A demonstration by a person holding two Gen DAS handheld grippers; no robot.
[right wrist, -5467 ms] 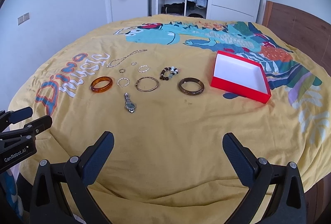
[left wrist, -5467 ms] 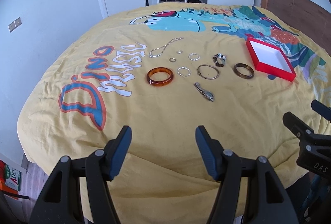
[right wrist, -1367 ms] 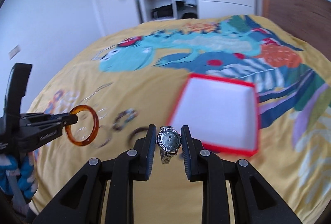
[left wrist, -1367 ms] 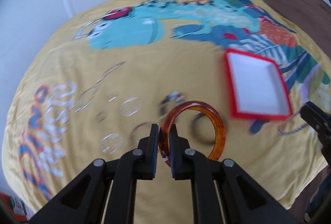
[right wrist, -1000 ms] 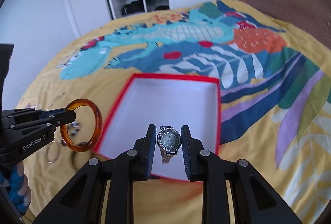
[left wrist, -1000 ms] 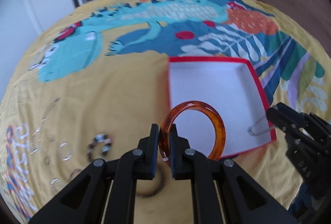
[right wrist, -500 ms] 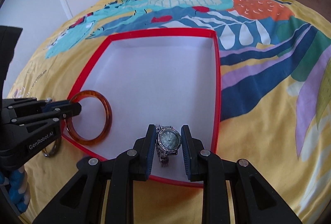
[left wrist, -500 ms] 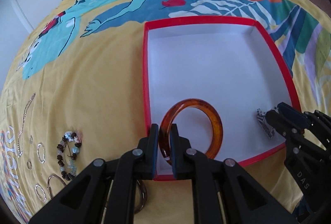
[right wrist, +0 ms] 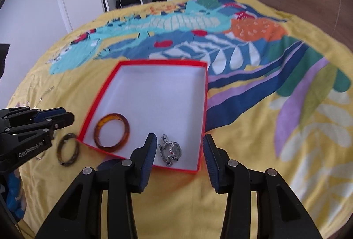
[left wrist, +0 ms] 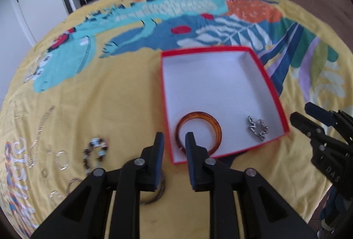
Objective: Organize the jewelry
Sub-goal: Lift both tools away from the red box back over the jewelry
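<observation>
Two pieces are in: the amber bangle and the silver watch both lie flat on the white floor of the red box, at its near edge, bangle toward the near-left corner, watch toward the near-right, apart from each other. The left gripper has just been opening; its jaws stand a modest gap apart with nothing pinched. In the left wrist view one tip overlaps the bangle's near rim, but the pads are clear of it, so I read it as released. The right gripper has also just been opening, wider than the left, and is empty; the watch sits on the box floor just ahead of it, nearer the left fingertip, not gripped. Left to do, by my count: the dark bangle just outside the box's near-left corner, the beaded bracelet, the chain necklace and several small silver rings, all on the yellow bedspread left of the box, plus a partly hidden hoop under the left gripper's jaws. Motion blur makes the small rings hard to count. Roughly a quarter done, judging by pieces. The closest remaining item is the dark bangle, beside the left gripper.
</observation>
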